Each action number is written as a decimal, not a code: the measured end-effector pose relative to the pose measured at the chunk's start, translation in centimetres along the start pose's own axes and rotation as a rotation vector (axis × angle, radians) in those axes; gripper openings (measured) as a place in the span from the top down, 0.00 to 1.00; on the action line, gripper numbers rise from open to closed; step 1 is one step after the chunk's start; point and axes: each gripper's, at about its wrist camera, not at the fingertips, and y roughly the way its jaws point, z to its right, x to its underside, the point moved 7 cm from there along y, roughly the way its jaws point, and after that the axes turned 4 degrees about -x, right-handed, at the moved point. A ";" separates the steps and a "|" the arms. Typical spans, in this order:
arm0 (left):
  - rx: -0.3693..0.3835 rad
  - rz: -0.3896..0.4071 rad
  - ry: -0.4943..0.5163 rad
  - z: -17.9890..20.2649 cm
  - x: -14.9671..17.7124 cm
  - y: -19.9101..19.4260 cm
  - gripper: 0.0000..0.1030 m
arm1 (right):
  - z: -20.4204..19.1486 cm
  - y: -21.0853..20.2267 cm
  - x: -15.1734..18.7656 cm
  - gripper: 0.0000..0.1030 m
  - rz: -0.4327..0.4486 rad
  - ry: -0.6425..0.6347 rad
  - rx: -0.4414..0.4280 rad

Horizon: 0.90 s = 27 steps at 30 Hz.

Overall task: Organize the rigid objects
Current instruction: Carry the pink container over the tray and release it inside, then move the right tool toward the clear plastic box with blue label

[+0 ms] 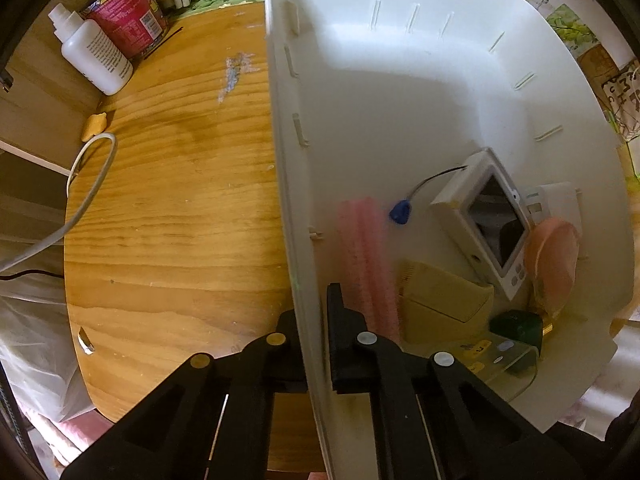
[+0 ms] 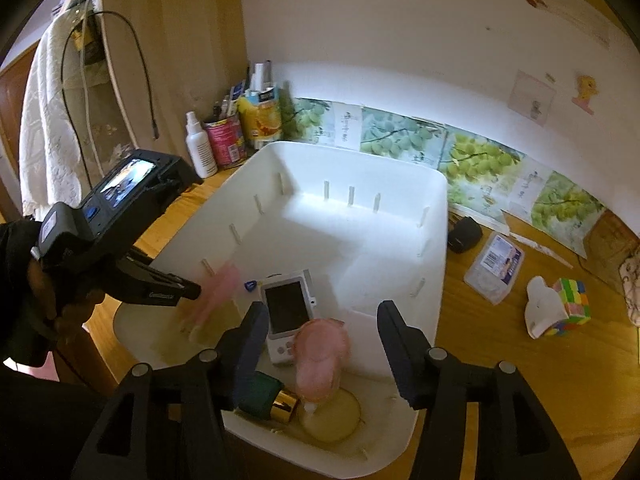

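White bin (image 2: 400, 184) on wooden bench (image 1: 168, 208): left gripper (image 1: 310, 320) clamped on its wall; right gripper (image 2: 322, 344) spread apart over pink piece (image 2: 320, 356), gripping nothing.

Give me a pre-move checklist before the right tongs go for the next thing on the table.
1. Left tongs clamped on the bin wall: ok.
2. Right tongs open and empty: ok.
3. Pink thing settled in the bin: cannot tell, blurred.
4. Free room at the bin's far end: ok.
5. Puzzle cube on the table, unobstructed: ok.
6. Plastic case clear of the bin: ok.
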 end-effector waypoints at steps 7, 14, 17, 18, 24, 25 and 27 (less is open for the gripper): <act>-0.025 -0.005 -0.005 0.8 0.1 0.4 0.96 | 2.4 -0.1 0.5 0.34 0.007 0.052 0.052; -0.058 -0.009 -0.058 1.0 -0.4 0.3 0.96 | 6.1 -0.1 0.1 0.32 0.024 0.083 0.068; -0.074 -0.008 -0.085 1.0 -0.6 0.3 0.96 | 7.8 0.0 -0.2 0.29 0.034 0.087 0.072; -0.077 -0.008 -0.091 1.0 -0.6 0.3 0.96 | 8.3 0.1 -0.3 0.29 0.034 0.090 0.070; -0.094 -0.014 -0.141 0.9 -0.8 0.4 0.95 | 11.4 1.0 -0.3 0.29 0.030 0.117 0.082; -0.095 -0.014 -0.145 0.4 -0.5 0.5 0.94 | 12.0 1.2 -0.2 0.29 0.030 0.123 0.084; -0.101 -0.014 -0.153 0.2 -0.5 0.5 0.94 | 12.9 1.5 -0.1 0.29 0.029 0.136 0.090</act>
